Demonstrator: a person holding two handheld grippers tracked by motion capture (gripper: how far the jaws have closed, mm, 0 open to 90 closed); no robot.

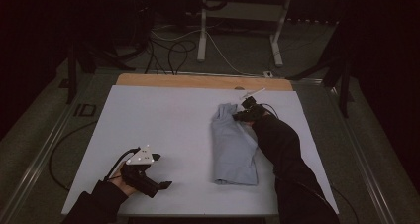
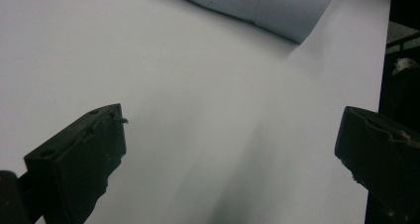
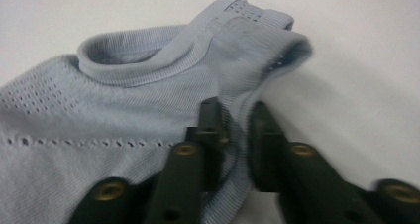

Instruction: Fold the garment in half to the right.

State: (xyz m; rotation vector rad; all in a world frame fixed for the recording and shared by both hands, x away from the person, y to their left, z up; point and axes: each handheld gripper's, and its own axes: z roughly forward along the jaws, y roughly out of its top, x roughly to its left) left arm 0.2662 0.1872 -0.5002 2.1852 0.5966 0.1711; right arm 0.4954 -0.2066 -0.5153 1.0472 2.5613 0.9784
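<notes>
The right gripper, arm stretched far across the white table, pinches an edge of the folded light-blue garment, apparently near its collar. The left gripper rests low at the near-left edge, jaws wide apart with nothing between them.

Showing pale blue-grey at centre of the high view: a knit garment, ribbed at the collar in the upper middle of the right gripper view, with rows of tiny punched holes running across the left of that frame. Lying on a sheet reading as plain white, with a tan wooden strip edging it at the top. Looking matte black: both grippers' jaws, with brass-coloured screws glinting at lower centre. Carrying a light grey plate dotted white, lower left.
</notes>
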